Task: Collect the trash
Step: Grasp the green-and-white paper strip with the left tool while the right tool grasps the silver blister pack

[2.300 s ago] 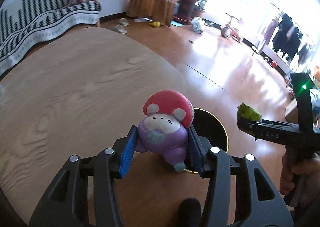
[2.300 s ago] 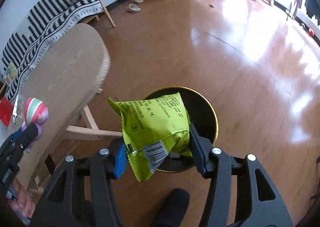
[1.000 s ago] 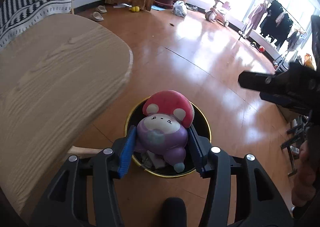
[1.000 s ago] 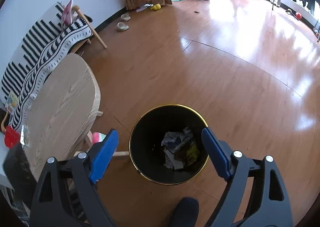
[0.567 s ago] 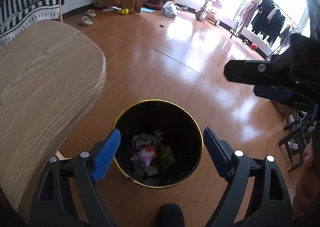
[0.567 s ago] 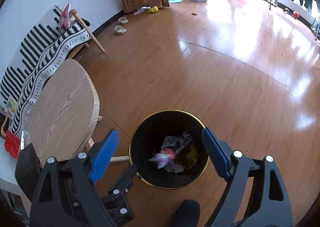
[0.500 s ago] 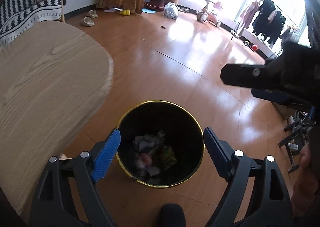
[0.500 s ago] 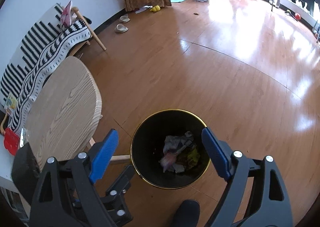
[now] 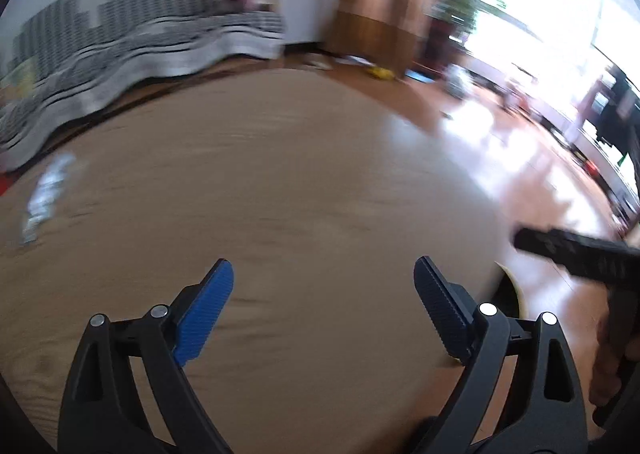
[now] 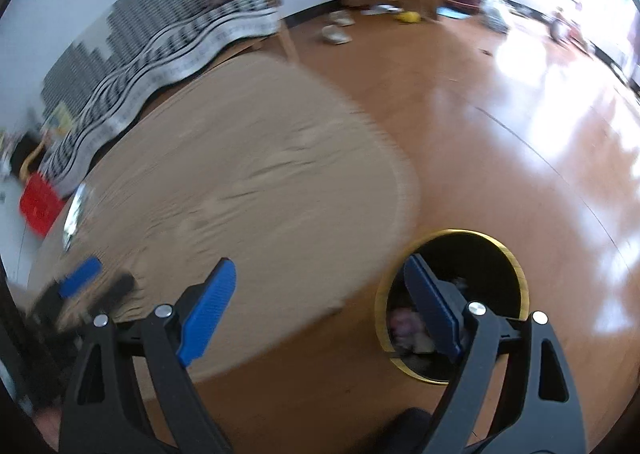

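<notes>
both tongs, left (image 9: 323, 306) and right (image 10: 320, 308), gape empty.

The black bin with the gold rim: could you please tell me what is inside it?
In the bin, a blurred pinkish lump and pale scraps lie at the bottom. The right gripper, open, has a finger covering part of the inside.
</notes>
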A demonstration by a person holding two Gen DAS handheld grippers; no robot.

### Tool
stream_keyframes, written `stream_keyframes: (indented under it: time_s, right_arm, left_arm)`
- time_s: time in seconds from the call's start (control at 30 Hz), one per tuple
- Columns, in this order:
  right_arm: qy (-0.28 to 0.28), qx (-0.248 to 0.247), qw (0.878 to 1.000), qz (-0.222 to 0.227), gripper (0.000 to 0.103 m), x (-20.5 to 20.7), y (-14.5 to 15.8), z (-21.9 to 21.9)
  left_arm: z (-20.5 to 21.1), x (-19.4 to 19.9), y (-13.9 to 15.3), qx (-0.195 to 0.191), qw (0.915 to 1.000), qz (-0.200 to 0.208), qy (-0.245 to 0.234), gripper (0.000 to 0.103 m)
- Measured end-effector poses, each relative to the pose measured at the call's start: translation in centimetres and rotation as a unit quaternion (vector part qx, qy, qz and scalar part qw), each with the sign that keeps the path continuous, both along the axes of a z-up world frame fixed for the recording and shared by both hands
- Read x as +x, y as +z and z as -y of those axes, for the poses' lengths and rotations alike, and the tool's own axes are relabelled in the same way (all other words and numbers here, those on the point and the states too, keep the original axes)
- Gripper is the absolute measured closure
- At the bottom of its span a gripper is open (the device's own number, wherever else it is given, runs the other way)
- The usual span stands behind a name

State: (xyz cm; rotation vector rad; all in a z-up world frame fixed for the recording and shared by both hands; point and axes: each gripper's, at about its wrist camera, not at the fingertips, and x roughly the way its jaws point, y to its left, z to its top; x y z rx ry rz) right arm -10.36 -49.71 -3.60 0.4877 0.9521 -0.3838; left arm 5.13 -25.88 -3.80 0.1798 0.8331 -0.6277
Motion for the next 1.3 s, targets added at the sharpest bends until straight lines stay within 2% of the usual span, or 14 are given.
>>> stream_keyframes:
  time_s: [0.07, 0.2, 0.27, 0.33, 0.4, 0.5, 0.6, 0.67, 0.73, 0.8, 0.87, 1.03, 1.23, 1.3]
  right_arm:
    - [0.033, 0.001, 0.999, -0.003, 0.02, 2.8, -0.1, -3.1]
    - [0.087, 0.003, 0.996, -0.006, 0.02, 7.4, -0.4, -8.7]
    - [0.111, 0.0, 0.994, -0.01, 0.02, 9.1, -0.7, -11.2]
    - [0.131, -0.005, 0.991, -0.014, 0.02, 10.6, -1.1, -13.3]
    - [0.152, -0.008, 0.988, -0.019, 0.02, 11.9, -1.6, -15.2]
    - [0.167, -0.011, 0.986, -0.025, 0.02, 13.4, -2.2, -16.8]
    - [0.176, -0.011, 0.984, -0.03, 0.02, 14.4, -2.8, -17.6]
    - [0.18, -0.01, 0.983, -0.033, 0.02, 15.2, -3.2, -18.2]
    - [0.182, -0.01, 0.983, -0.034, 0.02, 15.9, -3.5, -18.6]
    - [0.184, -0.007, 0.982, -0.032, 0.02, 16.8, -3.8, -19.0]
    - [0.189, -0.005, 0.981, -0.027, 0.02, 17.4, -3.8, -19.5]
    - [0.224, 0.003, 0.974, -0.013, 0.02, 19.0, -3.4, -22.6]
    - [0.275, 0.03, 0.961, -0.002, 0.02, 22.0, -3.0, -28.3]
    - [0.279, 0.036, 0.959, -0.006, 0.02, 23.7, -3.2, -30.0]
  left_arm:
    - [-3.9, 2.3, 0.5, 0.018, 0.9989, 0.018, 0.041, 0.014]
    - [-13.4, 8.3, 0.6, 0.057, 0.988, 0.048, 0.135, 0.014]
    - [-16.8, 10.7, 0.3, 0.06, 0.9833, 0.035, 0.168, 0.014]
    - [-20.2, 13.4, -0.6, 0.045, 0.9801, 0.001, 0.193, 0.014]
    - [-21.9, 15.1, -1.5, 0.034, 0.9774, -0.013, 0.208, 0.014]
    - [-22.3, 17.0, -3.0, 0.043, 0.9773, -0.021, 0.207, 0.018]
    - [-22.1, 19.0, -4.4, 0.047, 0.9767, -0.035, 0.207, 0.03]
    - [-22.4, 19.5, -5.1, 0.049, 0.977, -0.039, 0.204, 0.036]
    - [-22.2, 19.6, -5.6, 0.063, 0.9765, -0.026, 0.204, 0.041]
    - [-22.0, 20.1, -5.7, 0.067, 0.9774, -0.018, 0.199, 0.053]
    - [-21.9, 20.4, -5.4, 0.062, 0.9784, -0.015, 0.197, 0.089]
    - [-23.5, 18.2, -4.8, 0.022, 0.9757, -0.049, 0.212, 0.091]
    - [-25.8, 13.3, -0.9, 0.05, 0.9678, -0.04, 0.243, 0.091]
    - [-27.0, 12.3, -0.1, 0.058, 0.9622, -0.04, 0.263, 0.091]
